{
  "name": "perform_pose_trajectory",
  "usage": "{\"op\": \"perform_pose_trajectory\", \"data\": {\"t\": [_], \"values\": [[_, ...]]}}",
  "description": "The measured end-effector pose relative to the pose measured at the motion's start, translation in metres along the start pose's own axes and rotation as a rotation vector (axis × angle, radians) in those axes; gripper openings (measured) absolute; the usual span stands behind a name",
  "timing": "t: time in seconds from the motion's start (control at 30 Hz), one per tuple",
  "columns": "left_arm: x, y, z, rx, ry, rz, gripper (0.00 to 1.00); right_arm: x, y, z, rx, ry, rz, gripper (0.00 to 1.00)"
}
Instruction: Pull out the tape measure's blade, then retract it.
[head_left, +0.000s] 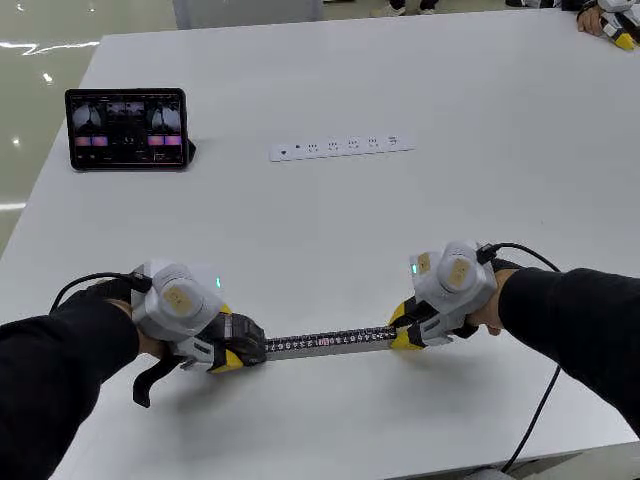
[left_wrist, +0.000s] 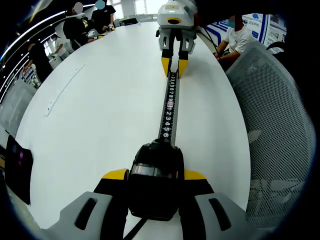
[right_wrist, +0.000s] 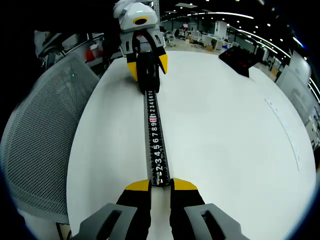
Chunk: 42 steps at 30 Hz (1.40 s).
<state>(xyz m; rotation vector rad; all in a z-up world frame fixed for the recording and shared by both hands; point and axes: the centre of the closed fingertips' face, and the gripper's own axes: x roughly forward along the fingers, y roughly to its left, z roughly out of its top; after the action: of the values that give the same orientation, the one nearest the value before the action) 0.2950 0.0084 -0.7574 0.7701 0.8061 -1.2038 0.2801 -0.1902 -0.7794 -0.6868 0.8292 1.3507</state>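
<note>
Showing digits 1–9, blade (right_wrist: 154, 135) runs case (left_wrist: 156, 182) to right gripper (right_wrist: 160, 186).

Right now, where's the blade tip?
Head view: lower centre-right, the blade tip is pinched in the right tool; the case sits leftward in the left tool.

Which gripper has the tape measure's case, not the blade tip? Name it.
The left gripper: its jaws clamp the black case. The right gripper only pinches the end of the drawn-out blade.
</note>
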Motion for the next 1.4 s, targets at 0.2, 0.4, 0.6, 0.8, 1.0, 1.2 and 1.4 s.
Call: {"op": "perform_pose_trajectory", "data": {"t": [0.2,0.4,0.6,0.8,1.0,1.2,1.4], "values": [[0.000,0.000,0.000,-0.002,0.001,0.002,0.34,-0.004,-0.001,-0.004,-0.003,0.003,0.003,0.10],[0.000,0.000,0.000,-0.003,0.001,0.006,0.34,-0.005,-0.003,-0.006,-0.003,0.003,0.004,0.10],[-0.001,0.000,0.000,-0.005,0.002,0.008,0.34,-0.006,-0.003,-0.007,-0.004,0.003,0.005,0.10],[0.000,0.000,0.000,-0.009,0.003,0.011,0.34,-0.008,-0.005,-0.012,-0.002,0.007,0.002,0.10],[0.000,0.000,0.000,-0.012,0.004,0.010,0.34,-0.009,-0.006,-0.016,0.000,0.011,0.001,0.10],[0.000,0.000,0.000,-0.011,0.003,0.010,0.34,-0.012,-0.005,-0.019,0.009,0.011,-0.007,0.10],[0.000,0.000,0.000,-0.012,0.000,0.011,0.34,-0.014,-0.006,-0.022,0.015,0.006,-0.009,0.10]]}}
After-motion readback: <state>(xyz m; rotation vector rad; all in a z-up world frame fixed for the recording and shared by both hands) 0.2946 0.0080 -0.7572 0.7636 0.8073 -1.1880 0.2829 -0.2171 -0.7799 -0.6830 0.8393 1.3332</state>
